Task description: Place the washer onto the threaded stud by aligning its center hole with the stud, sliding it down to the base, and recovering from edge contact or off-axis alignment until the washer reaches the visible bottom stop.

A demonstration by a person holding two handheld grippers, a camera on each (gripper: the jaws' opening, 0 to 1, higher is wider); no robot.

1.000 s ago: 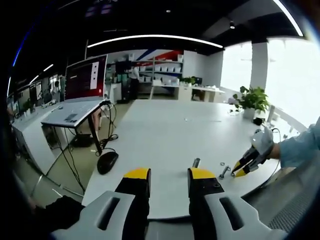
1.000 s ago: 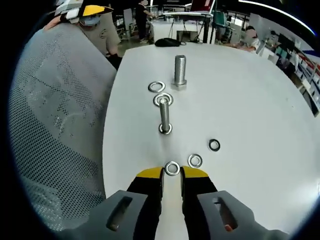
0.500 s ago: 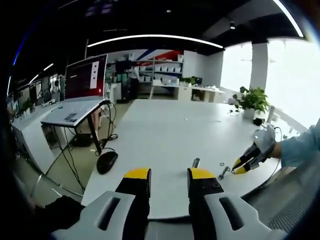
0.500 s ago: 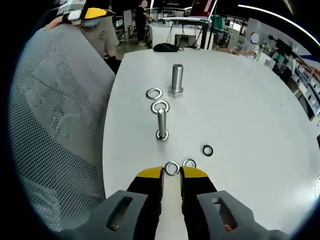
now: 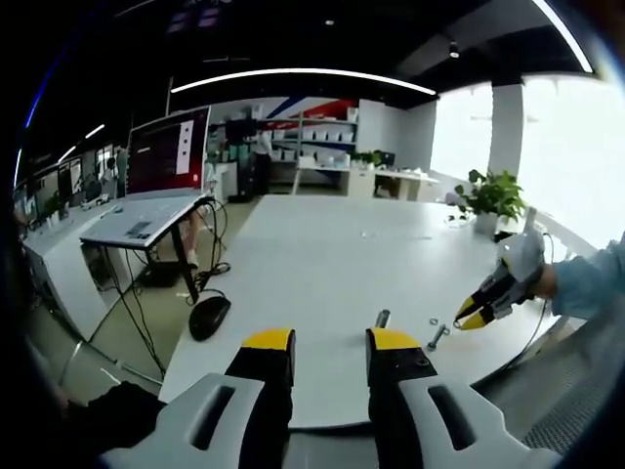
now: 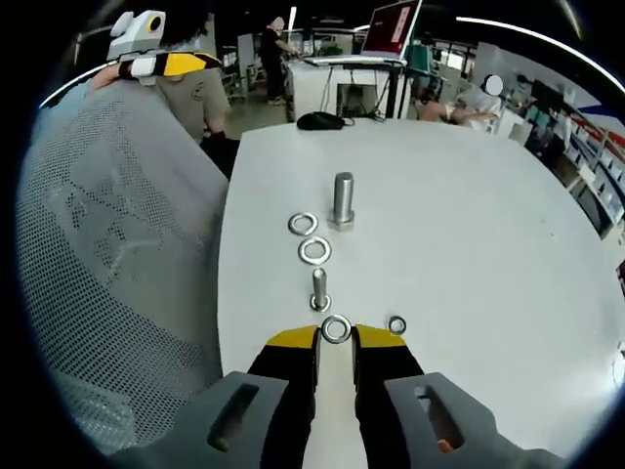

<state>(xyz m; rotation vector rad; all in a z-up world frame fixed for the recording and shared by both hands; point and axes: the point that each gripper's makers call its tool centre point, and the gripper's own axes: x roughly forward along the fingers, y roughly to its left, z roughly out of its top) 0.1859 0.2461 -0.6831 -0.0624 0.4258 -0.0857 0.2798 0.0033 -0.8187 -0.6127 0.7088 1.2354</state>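
Steel washer (image 6: 336, 328) clamped in right gripper (image 6: 336, 337) tips above small stud (image 6: 319, 290); left gripper (image 5: 330, 344) jaws apart, empty.

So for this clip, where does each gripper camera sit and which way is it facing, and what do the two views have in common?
Left gripper view: rides the left gripper, held low at the white table's near edge, looking across it toward a laptop and mouse; its jaws stand apart; the right gripper enters from the right with a sleeve.
Right gripper view: rides the right gripper, looking down the table at the small stud, large bolt and loose washers; a washer sits pinched at its tips.
Shared: the table, both studs, mouse.
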